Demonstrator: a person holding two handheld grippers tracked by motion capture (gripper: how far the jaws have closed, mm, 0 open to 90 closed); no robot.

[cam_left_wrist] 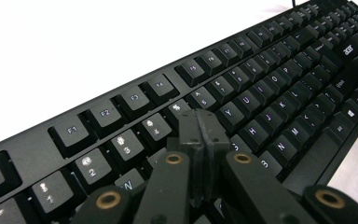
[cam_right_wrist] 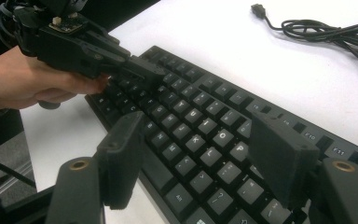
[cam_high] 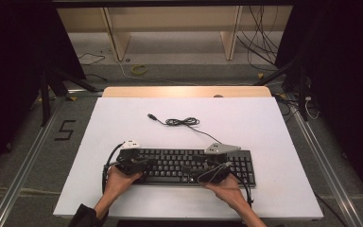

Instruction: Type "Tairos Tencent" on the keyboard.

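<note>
A white table [cam_high: 123, 118] fills the frame's middle over grey floor marked "5". The black keyboard [cam_high: 189, 166], branded "acer", lies lower centre. On its keys, the left gripper [cam_left_wrist: 200, 130] is pressed closed and empty; the right gripper [cam_right_wrist: 200, 163] gapes wide, empty.

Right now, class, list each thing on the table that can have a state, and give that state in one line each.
Keyboard: flat on the table, keys up.
Cable: loosely coiled, plug lying free, unplugged.
Left gripper: shut, tips over the number and letter keys.
Right gripper: open, jaws spread above the keys.
</note>
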